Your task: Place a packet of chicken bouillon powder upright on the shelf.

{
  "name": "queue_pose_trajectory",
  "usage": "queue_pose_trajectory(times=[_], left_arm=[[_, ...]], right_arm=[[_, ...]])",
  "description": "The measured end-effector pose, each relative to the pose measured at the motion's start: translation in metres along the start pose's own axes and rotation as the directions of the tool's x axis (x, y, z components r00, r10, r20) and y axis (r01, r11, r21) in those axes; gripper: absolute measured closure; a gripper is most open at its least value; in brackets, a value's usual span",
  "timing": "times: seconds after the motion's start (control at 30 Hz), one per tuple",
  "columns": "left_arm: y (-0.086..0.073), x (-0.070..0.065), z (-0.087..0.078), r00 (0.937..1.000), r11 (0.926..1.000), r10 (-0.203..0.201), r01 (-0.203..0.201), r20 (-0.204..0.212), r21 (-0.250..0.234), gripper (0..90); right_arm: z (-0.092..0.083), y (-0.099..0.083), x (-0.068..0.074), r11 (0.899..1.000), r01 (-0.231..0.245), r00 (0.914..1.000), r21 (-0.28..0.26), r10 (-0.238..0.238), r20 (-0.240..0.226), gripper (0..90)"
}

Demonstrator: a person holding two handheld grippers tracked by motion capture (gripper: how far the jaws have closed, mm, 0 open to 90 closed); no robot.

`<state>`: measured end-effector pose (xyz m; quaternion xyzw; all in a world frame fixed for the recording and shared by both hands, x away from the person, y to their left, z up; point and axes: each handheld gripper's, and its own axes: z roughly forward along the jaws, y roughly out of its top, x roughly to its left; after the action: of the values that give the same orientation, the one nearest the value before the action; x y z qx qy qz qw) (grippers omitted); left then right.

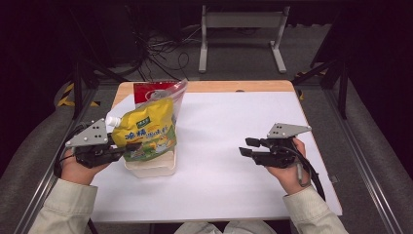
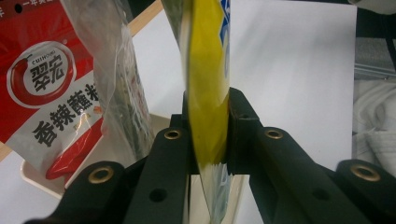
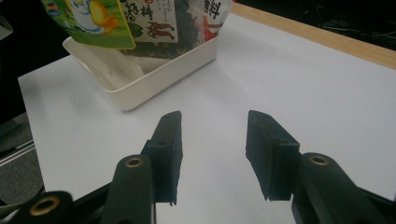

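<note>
the yellow pouch (image 1: 148,131) stood upright in the cream tray (image 1: 151,168) on the left half of the desk (image 1: 234,146), its white spout cap at the upper left corner and its printed front facing the person. the desk itself was the largest thing there, a white sheet over a wooden top whose bare edge showed along the far side. the cream tray sat near the desk's left edge, shallow and rectangular, with the yellow pouch at its front and a red-and-clear packet (image 1: 160,92) leaning behind it, taller at the back. in the left gripper view the red-and-clear packet (image 2: 51,88) showed red print and white characters beside the yellow pouch (image 2: 208,93).

the left gripper (image 1: 124,147) came in from the left, its fingers (image 2: 240,126) clamped on the lower edge of the yellow pouch, which ran between them edge-on. the right gripper (image 1: 247,146) hovered over bare desk on the right half, well apart from the tray, pointing left toward it. its fingers (image 3: 170,140) stood apart with nothing between them, and the cream tray (image 3: 154,79) lay beyond them.
</note>
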<state>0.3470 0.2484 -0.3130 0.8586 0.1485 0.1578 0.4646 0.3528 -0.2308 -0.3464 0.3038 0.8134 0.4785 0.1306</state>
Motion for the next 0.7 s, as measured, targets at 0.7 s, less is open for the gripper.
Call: queue_pose_trajectory(times=[0.7], left_arm=[[-0.011, 0.003, 0.024, 0.9993, 0.9922, -0.037, 0.036, 0.005, 0.119, 81.1]], right_arm=[[0.005, -0.004, -0.003, 1.000, -0.025, 0.9996, 0.006, 0.025, -0.013, 52.2]])
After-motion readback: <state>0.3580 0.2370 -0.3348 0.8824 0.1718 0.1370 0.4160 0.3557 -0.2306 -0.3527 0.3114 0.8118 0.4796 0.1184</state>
